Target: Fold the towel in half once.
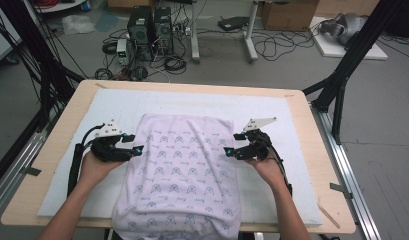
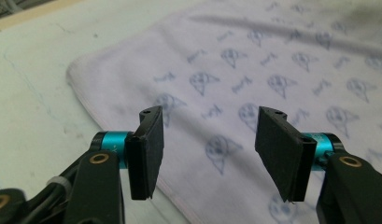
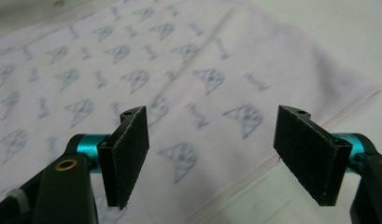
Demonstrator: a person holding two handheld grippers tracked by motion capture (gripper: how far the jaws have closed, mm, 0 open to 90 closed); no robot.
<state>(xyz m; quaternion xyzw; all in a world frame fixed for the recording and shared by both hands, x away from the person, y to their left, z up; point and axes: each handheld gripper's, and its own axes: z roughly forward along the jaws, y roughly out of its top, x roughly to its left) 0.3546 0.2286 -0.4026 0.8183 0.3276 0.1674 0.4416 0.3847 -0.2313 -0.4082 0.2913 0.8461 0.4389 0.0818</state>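
Observation:
A pale lilac towel with a blue printed pattern lies flat on the white mat, its near end hanging over the table's front edge. My left gripper hovers at the towel's left edge, jaws apart with nothing between them. In the left gripper view the towel and its hemmed edge lie below the open jaws. My right gripper hovers at the towel's right edge, also open and empty. In the right gripper view the towel spreads under the gripper.
The mat covers a wooden table. Beyond the table's far edge are computer towers, tangled cables and black frame legs on the floor. Bare mat lies to either side of the towel.

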